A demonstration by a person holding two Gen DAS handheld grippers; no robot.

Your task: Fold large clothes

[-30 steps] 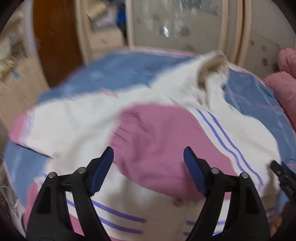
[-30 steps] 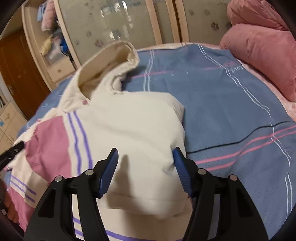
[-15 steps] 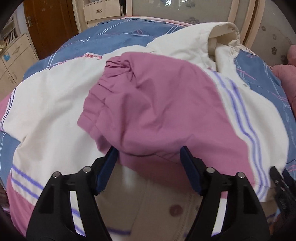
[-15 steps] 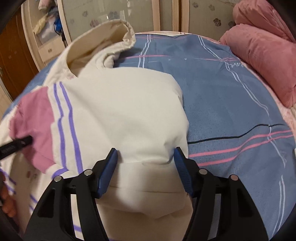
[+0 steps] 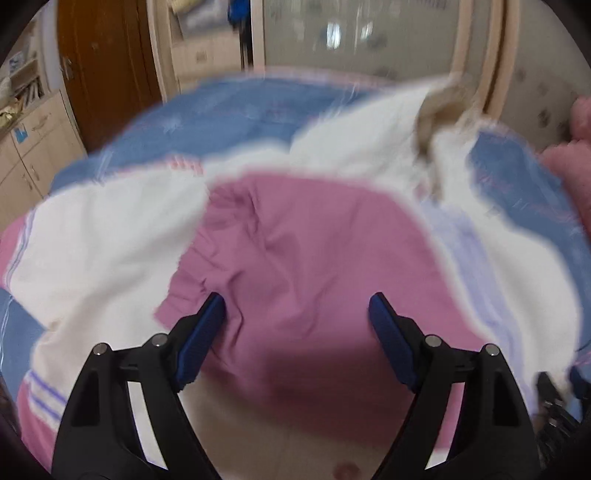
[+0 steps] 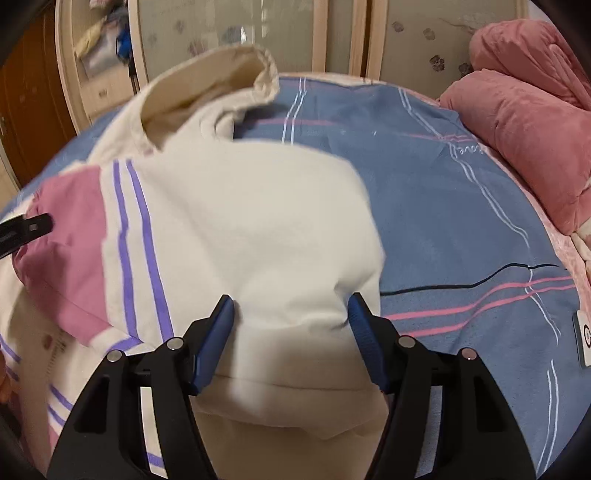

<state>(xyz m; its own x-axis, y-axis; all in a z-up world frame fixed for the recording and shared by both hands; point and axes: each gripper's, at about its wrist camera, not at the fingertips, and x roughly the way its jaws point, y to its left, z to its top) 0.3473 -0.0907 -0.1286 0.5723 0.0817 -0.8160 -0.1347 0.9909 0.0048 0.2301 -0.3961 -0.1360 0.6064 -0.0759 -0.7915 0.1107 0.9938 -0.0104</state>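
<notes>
Both tongs angle down over a hooded jacket spread on a bed. Left gripper has just been opening its jaws and now stands wide, its blue pads on either side of the folded pink sleeve — the cloth lies between them, but the pads do not visibly pinch it, and the picture is blurred. Right gripper has also been easing wider; its blue pads flank a raised fold of the cream sleeve, touching or nearly touching the cloth on both sides, though whether they press it I cannot tell for certain — it looks loosely bracketed rather than clamped. Beyond the tips, the jacket's cream body carries two purple stripes beside a pink panel, where the left tool's black tip shows at the frame's edge. Farther on, the cream hood stands open toward the head of the bed. Blue sheet with pink and white lines lies bare to the right, pink pillows stacked at its far corner, and pale wardrobe doors behind.
</notes>
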